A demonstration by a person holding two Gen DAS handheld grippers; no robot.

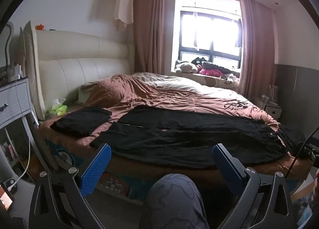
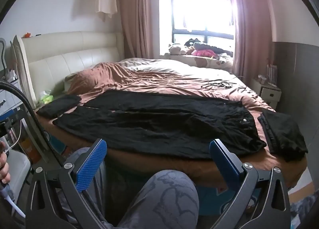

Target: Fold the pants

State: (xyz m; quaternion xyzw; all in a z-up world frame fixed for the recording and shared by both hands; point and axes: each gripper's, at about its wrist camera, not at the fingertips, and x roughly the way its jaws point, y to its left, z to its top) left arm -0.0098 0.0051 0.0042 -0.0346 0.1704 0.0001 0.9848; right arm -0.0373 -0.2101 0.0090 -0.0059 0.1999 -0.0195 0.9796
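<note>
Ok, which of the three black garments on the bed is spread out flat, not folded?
The long black pants in the middle; the black piles at the left and right are folded.

The right gripper (image 2: 158, 150) hangs short of the bed's near edge, its blue-padded fingers (image 2: 90, 166) spread wide with nothing between them. Below it shows a knee (image 2: 169, 195) in grey patterned fabric. Black pants (image 2: 155, 123) lie flat across the brown bedspread (image 2: 151, 81), waistband to the right. A folded black garment (image 2: 285, 131) sits just beside the waistband; another (image 2: 59, 105) lies near the leg ends.
</note>
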